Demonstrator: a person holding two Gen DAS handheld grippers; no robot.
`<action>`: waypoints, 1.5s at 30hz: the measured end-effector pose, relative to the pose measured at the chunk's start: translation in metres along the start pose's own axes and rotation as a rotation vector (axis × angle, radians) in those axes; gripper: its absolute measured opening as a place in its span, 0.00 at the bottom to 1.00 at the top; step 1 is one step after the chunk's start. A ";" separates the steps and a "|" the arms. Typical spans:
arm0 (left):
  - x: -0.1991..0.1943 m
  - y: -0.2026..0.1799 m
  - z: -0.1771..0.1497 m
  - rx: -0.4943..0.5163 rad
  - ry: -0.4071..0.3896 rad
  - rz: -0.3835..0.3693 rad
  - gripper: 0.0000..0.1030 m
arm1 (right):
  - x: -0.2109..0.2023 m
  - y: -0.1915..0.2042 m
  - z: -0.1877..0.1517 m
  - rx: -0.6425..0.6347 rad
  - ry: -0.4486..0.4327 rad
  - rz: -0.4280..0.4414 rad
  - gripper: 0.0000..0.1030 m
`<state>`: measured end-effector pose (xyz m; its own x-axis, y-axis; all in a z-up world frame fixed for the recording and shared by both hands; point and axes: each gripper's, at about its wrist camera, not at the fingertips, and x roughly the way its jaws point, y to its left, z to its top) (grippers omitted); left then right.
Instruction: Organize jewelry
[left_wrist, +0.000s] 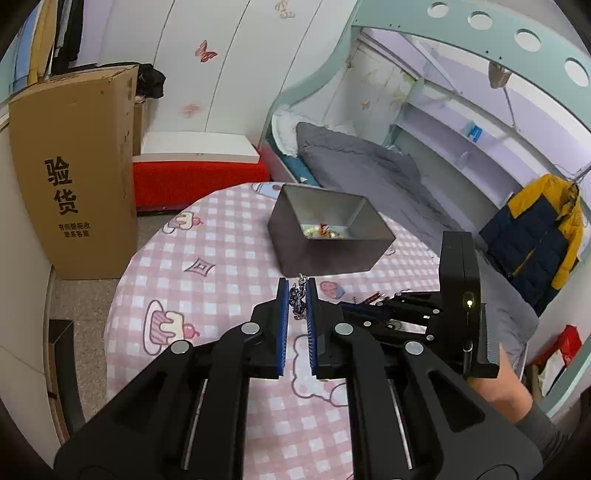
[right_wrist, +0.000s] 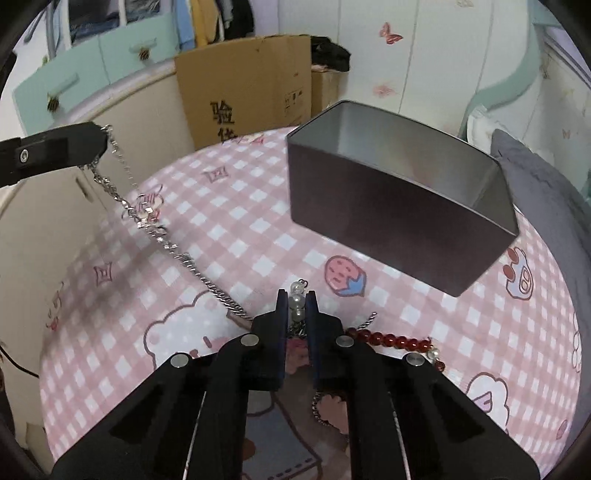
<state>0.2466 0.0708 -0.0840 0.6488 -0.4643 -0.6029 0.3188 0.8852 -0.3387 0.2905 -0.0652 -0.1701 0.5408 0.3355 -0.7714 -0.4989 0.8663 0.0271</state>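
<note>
A grey metal box (left_wrist: 328, 236) stands on the pink checked tablecloth (left_wrist: 207, 273); small gold pieces lie inside it. It also shows in the right wrist view (right_wrist: 399, 206). My left gripper (left_wrist: 297, 295) is shut on a silver chain (left_wrist: 298, 299), raised above the cloth just short of the box. In the right wrist view that chain (right_wrist: 166, 236) hangs from the left gripper down to the cloth. My right gripper (right_wrist: 297, 306) is shut on a pearl piece (right_wrist: 296, 302). A red bead string (right_wrist: 391, 339) lies beside it.
A tall cardboard box (left_wrist: 77, 166) stands on the floor left of the table. A bed with a grey blanket (left_wrist: 369, 166) lies behind the table. A yellow and navy jacket (left_wrist: 535, 236) hangs at the right.
</note>
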 end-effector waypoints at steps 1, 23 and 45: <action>0.000 -0.001 0.002 0.001 -0.005 0.000 0.09 | -0.005 -0.004 0.000 0.024 -0.018 0.012 0.07; -0.026 -0.041 0.028 0.069 -0.069 -0.040 0.09 | -0.032 0.012 -0.007 -0.001 -0.090 0.026 0.03; 0.032 -0.059 -0.003 0.107 0.062 -0.081 0.64 | -0.145 0.001 0.026 0.051 -0.293 0.063 0.03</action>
<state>0.2466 0.0039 -0.0855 0.5753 -0.5326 -0.6208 0.4425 0.8409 -0.3115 0.2295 -0.1037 -0.0417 0.6863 0.4751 -0.5508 -0.5070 0.8554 0.1062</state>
